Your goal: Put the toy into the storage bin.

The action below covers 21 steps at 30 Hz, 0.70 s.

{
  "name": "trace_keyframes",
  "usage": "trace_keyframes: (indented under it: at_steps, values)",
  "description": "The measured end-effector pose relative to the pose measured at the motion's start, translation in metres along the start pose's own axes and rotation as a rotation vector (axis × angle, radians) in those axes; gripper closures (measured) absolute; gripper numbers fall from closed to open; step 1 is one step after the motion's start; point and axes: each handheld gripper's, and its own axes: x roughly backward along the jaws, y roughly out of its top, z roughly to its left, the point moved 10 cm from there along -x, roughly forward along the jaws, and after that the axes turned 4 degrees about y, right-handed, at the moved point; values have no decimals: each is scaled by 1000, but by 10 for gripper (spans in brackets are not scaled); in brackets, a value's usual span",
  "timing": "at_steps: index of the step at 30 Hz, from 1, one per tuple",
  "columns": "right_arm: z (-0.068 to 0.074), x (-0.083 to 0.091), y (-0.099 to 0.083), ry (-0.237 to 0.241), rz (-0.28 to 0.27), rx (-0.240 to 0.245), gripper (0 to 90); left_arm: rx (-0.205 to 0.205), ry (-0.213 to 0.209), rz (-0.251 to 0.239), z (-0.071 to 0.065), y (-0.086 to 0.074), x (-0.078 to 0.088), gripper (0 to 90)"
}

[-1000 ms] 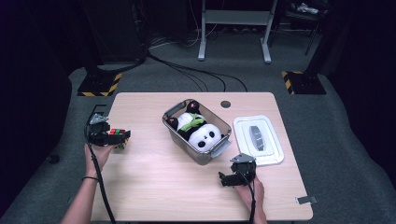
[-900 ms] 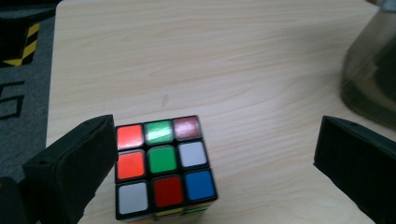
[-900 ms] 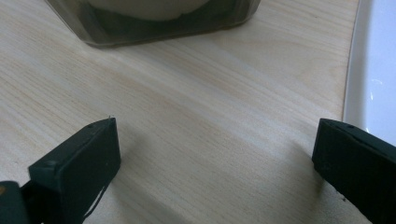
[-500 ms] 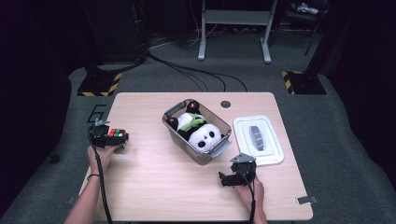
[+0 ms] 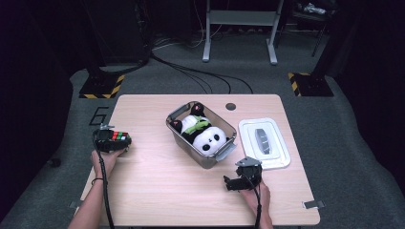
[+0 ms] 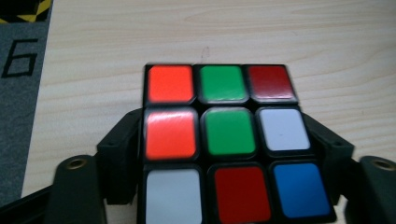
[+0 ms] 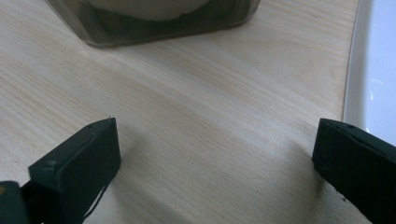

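We have the cube (image 6: 223, 144) squarely between the left gripper's (image 6: 224, 154) just-closing jaws, lower centre of frame, pads apparently touching its sides.

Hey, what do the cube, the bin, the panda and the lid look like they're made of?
Cube: glossy plastic, going by the black frame and glare on its coloured tiles.
Bin: probably clear hard plastic, since the toy shows through its wall.
Panda: soft plush fabric, matte and fuzzy.
Lid: smooth white plastic, likely, with a slight sheen.
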Motion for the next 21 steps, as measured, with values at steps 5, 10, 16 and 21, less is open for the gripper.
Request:
trace_keyframes:
  at_steps: [5, 10, 16, 21]
  values:
    - [0, 0, 0, 0, 0, 0, 3, -15, 23, -13, 0, 1, 3, 337]
    - [0, 0, 0, 0, 0, 1, 3, -8, -1, -25, -3, 2, 6, 339]
    - [0, 0, 0, 0, 0, 0, 3, -34, -24, -48, -13, 9, 15, 340]
    - [0, 0, 0, 0, 0, 1, 3, -65, -59, -62, -23, 16, 28, 340]
